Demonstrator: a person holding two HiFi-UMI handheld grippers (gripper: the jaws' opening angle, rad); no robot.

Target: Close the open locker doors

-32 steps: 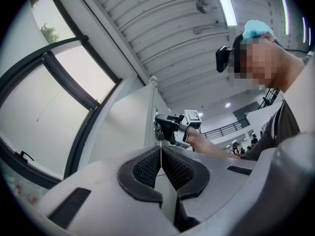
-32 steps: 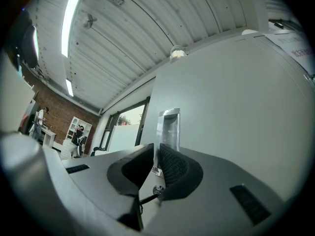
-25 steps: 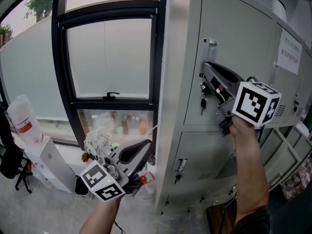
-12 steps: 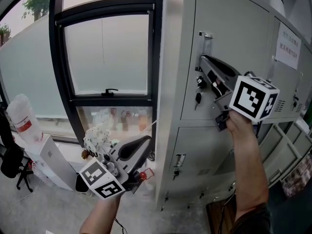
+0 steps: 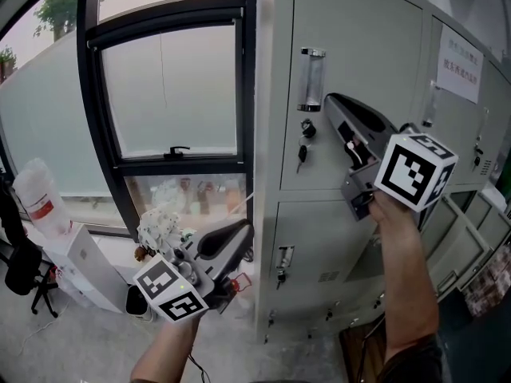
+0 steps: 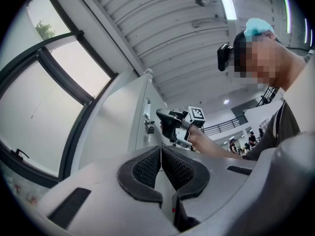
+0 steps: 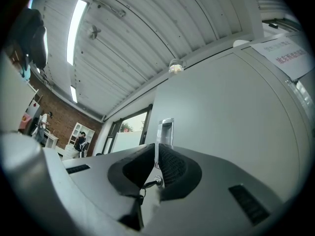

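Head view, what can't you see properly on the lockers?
- Paper notice, head view: print too small to read.
- Lower right lockers, head view: cut off by the right edge, partly hidden behind the person's forearm.
- Things behind the lower window pane, head view: blurred by the glass.

Head view faces lockers [image 5: 359, 54], tilted down; right gripper view close, angled up at same lockers; left farther.

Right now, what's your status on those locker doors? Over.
Left gripper shut, empty, low. Right gripper jaws just closed, empty, by upper locker door. That door looks shut; lower doors at right look open. Nothing blocking.
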